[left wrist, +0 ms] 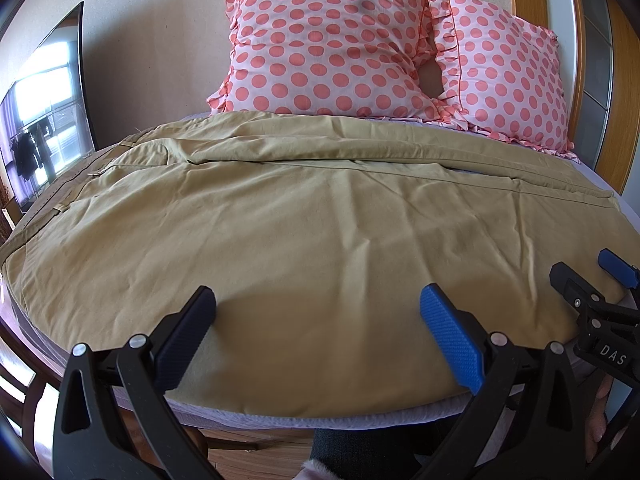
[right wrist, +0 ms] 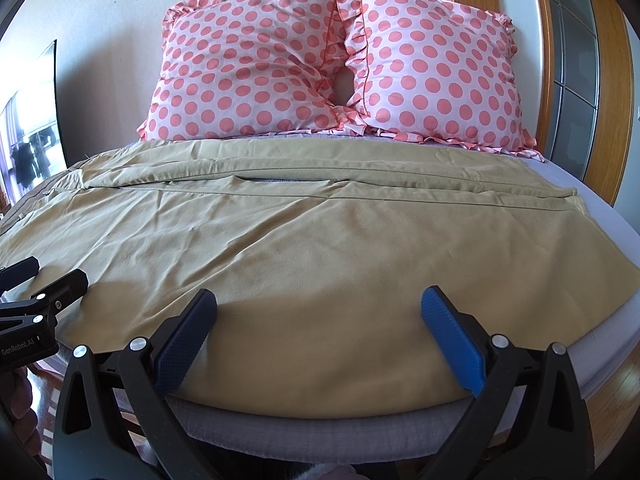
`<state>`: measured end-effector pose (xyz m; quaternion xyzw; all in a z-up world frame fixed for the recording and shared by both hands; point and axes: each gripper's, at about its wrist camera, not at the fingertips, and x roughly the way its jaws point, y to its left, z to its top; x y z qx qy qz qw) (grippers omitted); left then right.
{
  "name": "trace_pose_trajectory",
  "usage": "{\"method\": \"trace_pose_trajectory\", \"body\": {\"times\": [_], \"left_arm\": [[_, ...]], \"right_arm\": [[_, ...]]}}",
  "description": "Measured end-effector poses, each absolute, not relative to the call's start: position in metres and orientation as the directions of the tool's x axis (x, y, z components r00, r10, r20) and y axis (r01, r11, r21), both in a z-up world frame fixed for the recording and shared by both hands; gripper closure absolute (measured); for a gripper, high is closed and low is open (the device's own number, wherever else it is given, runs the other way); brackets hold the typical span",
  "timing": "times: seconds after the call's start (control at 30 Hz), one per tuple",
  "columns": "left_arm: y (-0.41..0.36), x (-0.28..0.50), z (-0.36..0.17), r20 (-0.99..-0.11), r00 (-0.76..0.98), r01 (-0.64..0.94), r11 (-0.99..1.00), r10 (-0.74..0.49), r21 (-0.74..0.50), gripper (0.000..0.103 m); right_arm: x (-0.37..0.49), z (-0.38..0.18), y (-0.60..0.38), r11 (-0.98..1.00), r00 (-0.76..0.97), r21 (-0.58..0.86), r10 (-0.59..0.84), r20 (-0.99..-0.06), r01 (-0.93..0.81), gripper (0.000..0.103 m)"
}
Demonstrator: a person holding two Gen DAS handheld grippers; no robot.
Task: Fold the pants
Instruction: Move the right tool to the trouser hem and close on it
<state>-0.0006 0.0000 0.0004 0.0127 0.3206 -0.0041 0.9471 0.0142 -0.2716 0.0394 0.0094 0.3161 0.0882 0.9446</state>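
Khaki pants (left wrist: 304, 216) lie spread flat across the bed, waistband at the left and leg hems at the right; they also show in the right wrist view (right wrist: 320, 232). My left gripper (left wrist: 318, 304) is open and empty, just above the pants' near edge. My right gripper (right wrist: 319, 304) is open and empty over the near edge too, further right. The right gripper shows at the right of the left wrist view (left wrist: 580, 272), and the left gripper at the left of the right wrist view (right wrist: 44, 274). Both hover side by side.
Two pink polka-dot pillows (left wrist: 328, 48) (right wrist: 432, 76) lean on the wall at the bed's head. The grey mattress edge (right wrist: 320, 436) is below the pants. A dark screen (left wrist: 48, 112) stands left. A wooden door frame (right wrist: 592, 80) is right. Wood floor lies below.
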Motion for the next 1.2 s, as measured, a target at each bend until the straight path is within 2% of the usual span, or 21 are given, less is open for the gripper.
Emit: {"method": "trace_pose_trajectory", "body": {"times": [0.2,0.33,0.4,0.5,0.6,0.73,0.8,0.87,1.03,1.1,1.13,1.17,1.2], "left_arm": [[0.001,0.001,0.001,-0.62,0.784,0.027,0.999,-0.009,0.019,0.002],[0.01,0.006,0.008,-0.638,0.769,0.039,0.999,-0.033,-0.005,0.002],[0.018,0.01,0.012,-0.631,0.775,0.018,1.0,-0.027,-0.021,0.002],[0.032,0.017,0.019,-0.618,0.785,-0.008,0.997,-0.043,-0.08,0.002],[0.036,0.023,0.023,-0.615,0.787,-0.021,0.993,-0.052,-0.112,0.002],[0.034,0.023,0.024,-0.613,0.789,-0.015,0.996,-0.046,-0.094,0.002],[0.034,0.023,0.025,-0.61,0.791,-0.01,0.997,-0.043,-0.083,0.002],[0.034,0.023,0.024,-0.612,0.79,-0.006,0.997,-0.045,-0.081,0.002],[0.037,0.026,0.023,-0.619,0.784,-0.005,0.997,-0.047,-0.082,0.002],[0.037,0.027,0.022,-0.621,0.782,0.005,0.995,-0.064,-0.097,0.002],[0.038,0.028,0.021,-0.622,0.78,0.008,0.994,-0.073,-0.107,0.002],[0.038,0.029,0.021,-0.623,0.778,0.01,0.992,-0.084,-0.122,0.002],[0.039,0.03,0.021,-0.623,0.776,0.013,0.99,-0.1,-0.142,0.002]], "right_arm": [[0.019,0.045,-0.278,0.98,0.779,0.07,0.191,-0.598,-0.187,0.001],[0.047,0.088,-0.321,0.994,0.866,0.078,0.1,-0.49,-0.07,0.001],[0.08,0.112,-0.35,0.996,0.875,0.09,0.038,-0.483,0.007,0.001],[0.151,0.125,-0.389,0.986,0.819,0.102,-0.049,-0.571,0.13,0.001],[0.221,0.114,-0.425,0.959,0.747,0.089,-0.15,-0.647,0.269,0.001],[0.308,0.079,-0.466,0.895,0.593,0.117,-0.183,-0.784,0.431,0.027],[0.34,0.059,-0.483,0.852,0.517,0.153,-0.153,-0.842,0.501,0.029],[0.362,0.044,-0.491,0.815,0.458,0.133,-0.174,-0.872,0.564,0.034],[0.387,0.019,-0.505,0.749,0.369,0.083,-0.223,-0.902,0.657,0.033],[0.39,0.015,-0.504,0.748,0.346,0.017,-0.287,-0.893,0.663,0.034],[0.389,0.015,-0.503,0.756,0.357,-0.004,-0.314,-0.88,0.655,0.051],[0.387,0.015,-0.502,0.761,0.374,-0.017,-0.338,-0.863,0.648,0.076],[0.382,0.015,-0.502,0.772,0.414,0.015,-0.324,-0.851,0.635,0.082]]}}
